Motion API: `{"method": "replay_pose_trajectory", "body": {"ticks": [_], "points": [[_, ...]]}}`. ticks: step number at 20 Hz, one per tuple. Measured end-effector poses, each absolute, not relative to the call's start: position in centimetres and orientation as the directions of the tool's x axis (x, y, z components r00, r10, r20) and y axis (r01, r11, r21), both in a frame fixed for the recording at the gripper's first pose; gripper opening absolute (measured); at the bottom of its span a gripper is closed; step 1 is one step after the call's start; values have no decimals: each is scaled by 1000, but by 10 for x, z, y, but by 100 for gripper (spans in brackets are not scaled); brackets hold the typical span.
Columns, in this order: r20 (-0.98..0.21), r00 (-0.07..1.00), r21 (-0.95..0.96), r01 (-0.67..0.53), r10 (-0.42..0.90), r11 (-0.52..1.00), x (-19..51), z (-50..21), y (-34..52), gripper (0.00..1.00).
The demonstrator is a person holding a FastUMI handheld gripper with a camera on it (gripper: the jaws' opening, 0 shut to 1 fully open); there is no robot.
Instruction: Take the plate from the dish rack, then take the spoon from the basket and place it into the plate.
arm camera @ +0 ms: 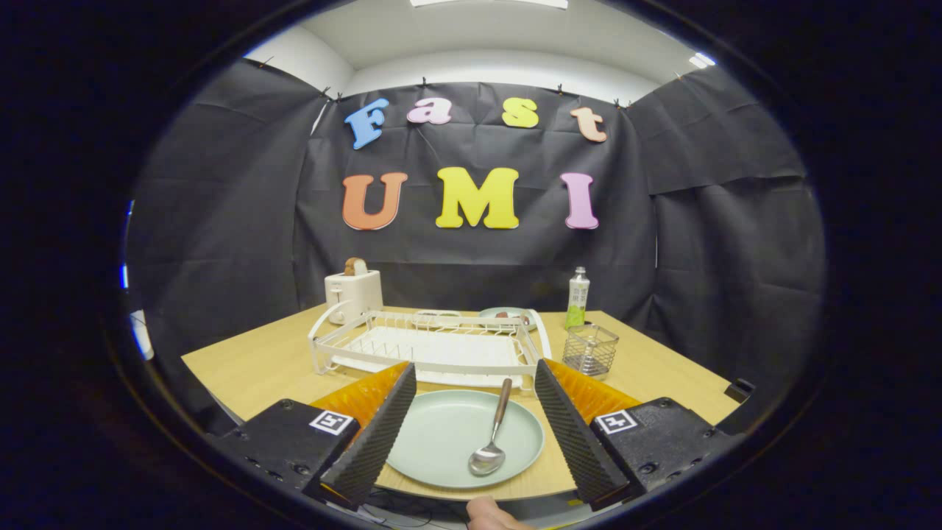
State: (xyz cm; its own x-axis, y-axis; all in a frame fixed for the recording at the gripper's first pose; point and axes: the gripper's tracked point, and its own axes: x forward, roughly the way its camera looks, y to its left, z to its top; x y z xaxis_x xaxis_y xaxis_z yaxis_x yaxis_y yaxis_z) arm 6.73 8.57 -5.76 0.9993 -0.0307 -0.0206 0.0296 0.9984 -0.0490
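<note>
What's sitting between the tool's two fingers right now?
In the gripper view, the green plate lies on the table between the open tool's fingers, with the spoon resting in it. Neither finger touches either.

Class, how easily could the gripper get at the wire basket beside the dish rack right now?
Probably yes. The gripper is open over the plate and spoon; the wire basket stands just beyond one finger, beside the dish rack, with bare table between.
</note>
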Motion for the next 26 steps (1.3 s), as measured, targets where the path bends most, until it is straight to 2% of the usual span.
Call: {"method": "replay_pose_trajectory", "body": {"ticks": [5,26], "points": [[18,998,-75,67,-66,995,67,-52,79,100],[-7,998,-41,65,-65,997,69,-62,74,100]]}}
